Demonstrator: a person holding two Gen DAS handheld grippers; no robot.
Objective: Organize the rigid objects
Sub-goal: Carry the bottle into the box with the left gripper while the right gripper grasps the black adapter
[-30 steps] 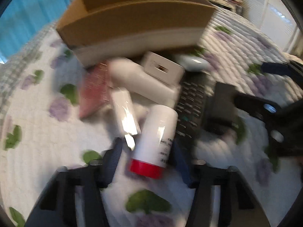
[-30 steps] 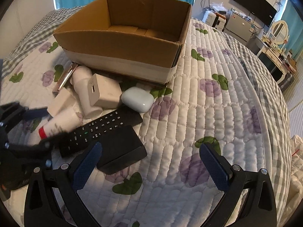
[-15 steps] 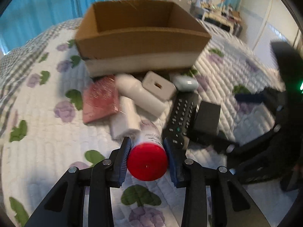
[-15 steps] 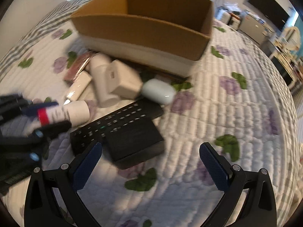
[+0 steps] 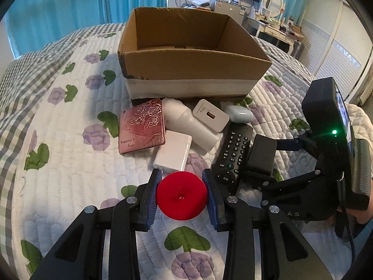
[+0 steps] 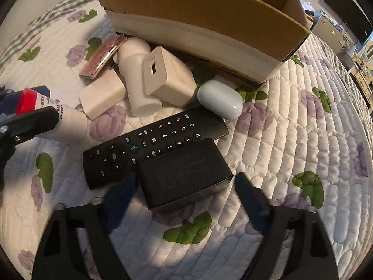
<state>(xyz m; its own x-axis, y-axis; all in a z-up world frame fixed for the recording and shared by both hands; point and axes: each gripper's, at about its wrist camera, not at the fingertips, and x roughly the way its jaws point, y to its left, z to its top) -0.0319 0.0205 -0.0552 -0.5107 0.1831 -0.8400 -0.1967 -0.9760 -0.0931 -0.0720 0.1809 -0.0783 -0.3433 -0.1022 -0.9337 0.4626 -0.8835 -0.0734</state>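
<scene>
**Bottle lifting in the left tongs while the right tongs are closing in on the black box**

Since a second ago, the left tongs (image 5: pixel 181 194) are carrying the white bottle with the red cap (image 5: pixel 181 196) up off the quilt, and the right tongs (image 6: pixel 184 194) are moving in from open bedding to straddle the black box (image 6: pixel 185 175).

On the left, the tongs are clamping the bottle just behind its cap, cap end facing the camera, so the body is pointing forward toward the cardboard box (image 5: pixel 193 53), which is probably where it belongs. The box is standing open at the far side of the bed (image 5: pixel 58 175), empty as far as can be seen.

Between bottle and box, the pink tin (image 5: pixel 142 126), a white case (image 5: pixel 173 151), a white roll-on (image 5: pixel 190 123), a charger (image 5: pixel 211 115) and a pale earbud case (image 5: pixel 237 114) are lying bunched against the box wall.

On the right, the remote (image 6: pixel 153 144) is lying touching the black box, partly tucked under its edge. The right tongs are standing wide open around that box, gripping nothing; the left pad is sitting near the remote, so closing could catch it.
</scene>
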